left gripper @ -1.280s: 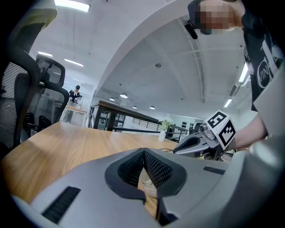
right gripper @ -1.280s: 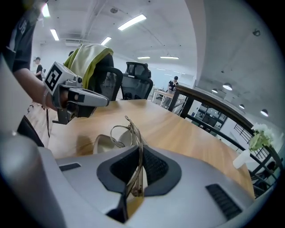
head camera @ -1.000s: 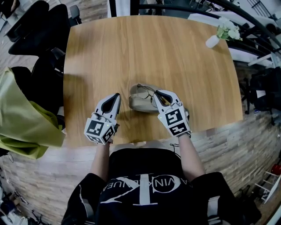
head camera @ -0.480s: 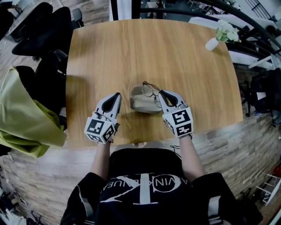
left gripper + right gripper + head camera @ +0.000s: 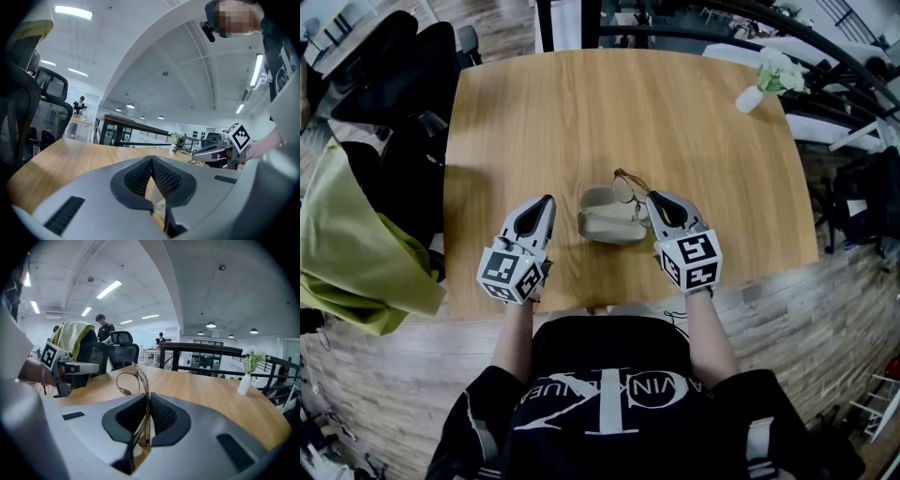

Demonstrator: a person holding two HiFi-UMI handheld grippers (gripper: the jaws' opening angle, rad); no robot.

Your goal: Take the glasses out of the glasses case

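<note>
A beige glasses case (image 5: pixel 605 223) lies open on the wooden table (image 5: pixel 609 112), near its front edge. My right gripper (image 5: pixel 652 197) is just right of the case, shut on the thin-framed glasses (image 5: pixel 628 185), which hang in the air above the case's right end. In the right gripper view a temple of the glasses (image 5: pixel 125 383) runs between the pads of that gripper (image 5: pixel 149 397). My left gripper (image 5: pixel 546 202) rests left of the case, apart from it. Its jaws (image 5: pixel 151 161) are shut with nothing between them. It also shows as a grey gripper (image 5: pixel 77 367) in the right gripper view.
A small white vase with flowers (image 5: pixel 755 89) stands at the table's far right corner. Black office chairs (image 5: pixel 384 56) and a yellow-green jacket (image 5: pixel 347 244) are off the table's left side. The person's body is at the front edge.
My right gripper has lifted the glasses up out of the case and drawn them slightly right. The left gripper has stayed where it was.
</note>
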